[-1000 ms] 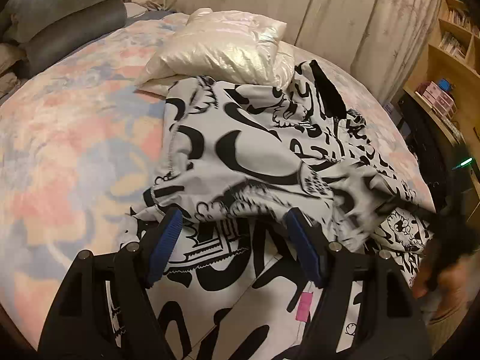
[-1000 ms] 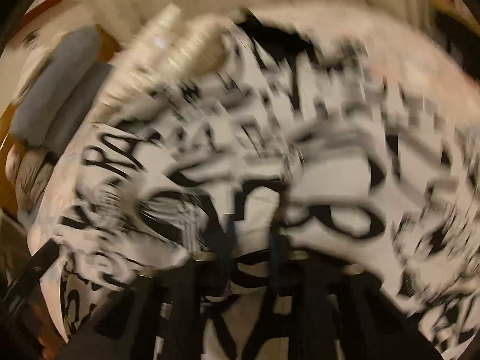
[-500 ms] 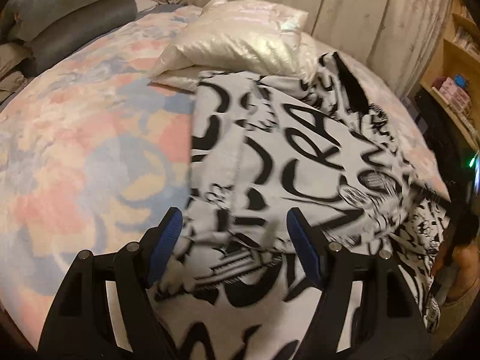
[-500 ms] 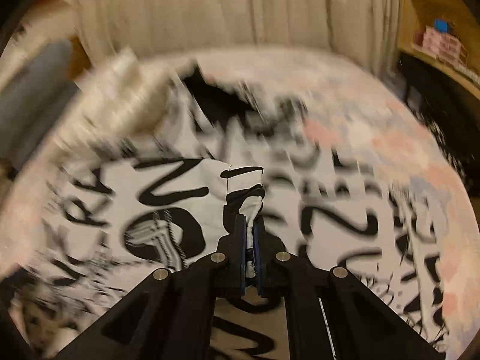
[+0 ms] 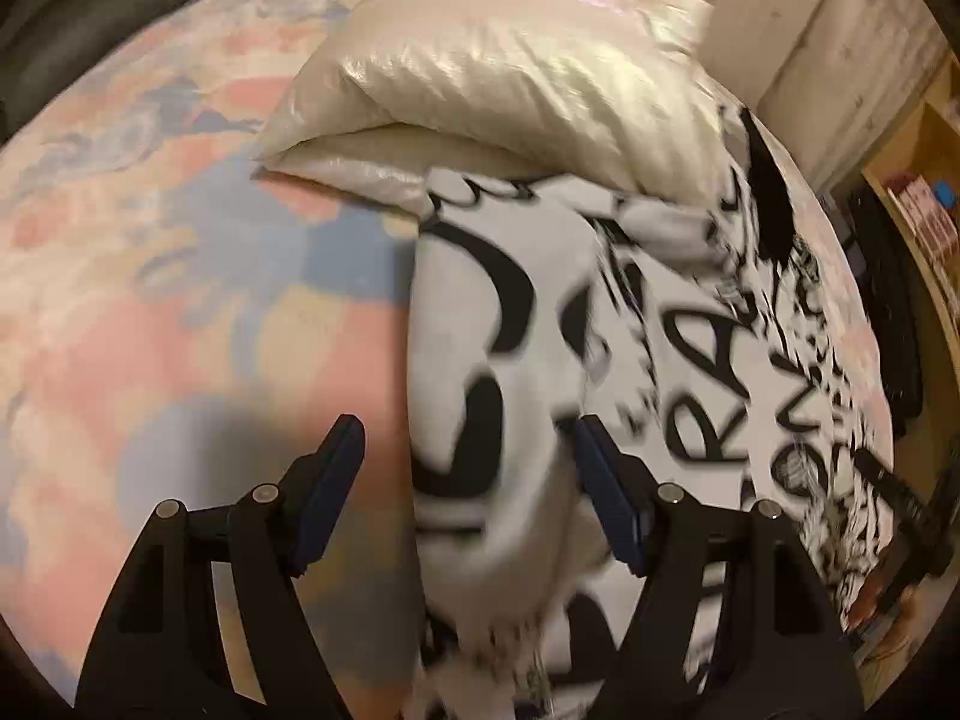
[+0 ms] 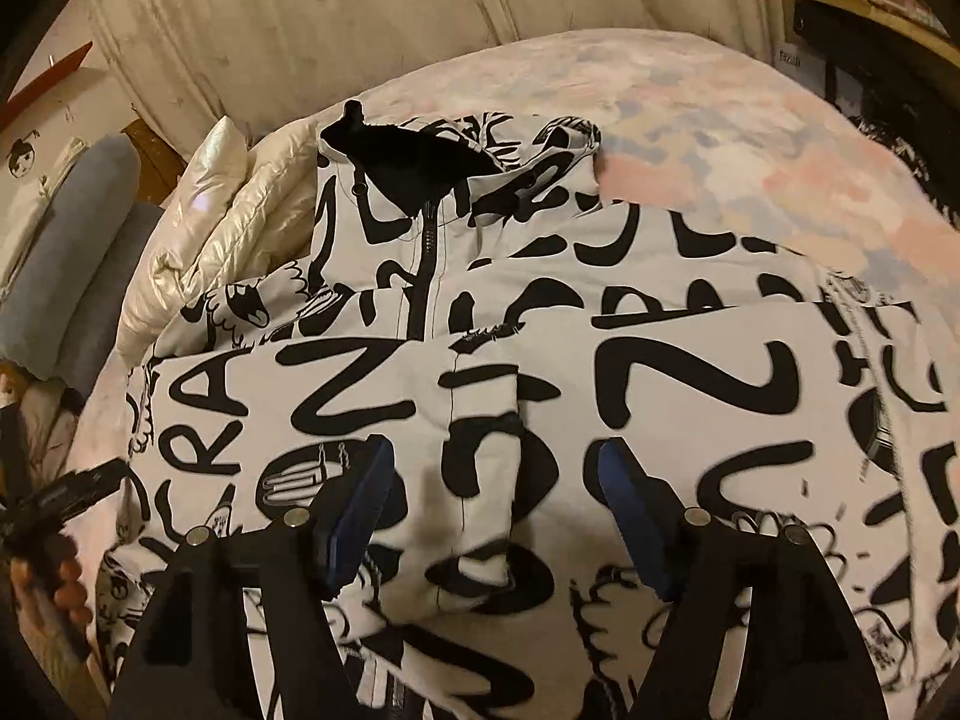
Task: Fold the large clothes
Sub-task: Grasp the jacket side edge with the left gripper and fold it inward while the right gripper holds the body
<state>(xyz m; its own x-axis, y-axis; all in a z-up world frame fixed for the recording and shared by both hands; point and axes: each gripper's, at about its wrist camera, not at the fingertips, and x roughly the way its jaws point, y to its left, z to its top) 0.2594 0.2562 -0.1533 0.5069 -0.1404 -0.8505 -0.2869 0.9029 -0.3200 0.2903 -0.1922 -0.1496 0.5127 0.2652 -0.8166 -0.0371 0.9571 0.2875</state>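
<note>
So the big white jacket [image 6: 540,396] with black graffiti lettering is spread across the bed [image 5: 150,300], which has a pink, blue and peach bedspread. In the right wrist view the right gripper [image 6: 495,480] has its jaws opening, blue pads well apart, and a fold of the jacket lies between and below the fingers without the pads pressing on it. Straight ahead of those fingers is the black zipper [image 6: 427,264] running up to the dark-lined hood [image 6: 414,162]. Off past the left finger there's a shiny cream pillow [image 6: 204,228] touching the jacket's edge, and further out a grey bolster [image 6: 66,252].

The left gripper [image 5: 468,450] is also standing wide open. The jacket's folded edge sits between its fingers, a puffy blurred bit closer to the right finger, bare bedspread under the left finger. Nothing clamped that anyone can see. Ahead of the fingers the cream pillow [image 5: 510,72] lies on the far end of the jacket.

At the far left of the right view a hand [image 6: 48,582] holds a black gripper handle.
</note>
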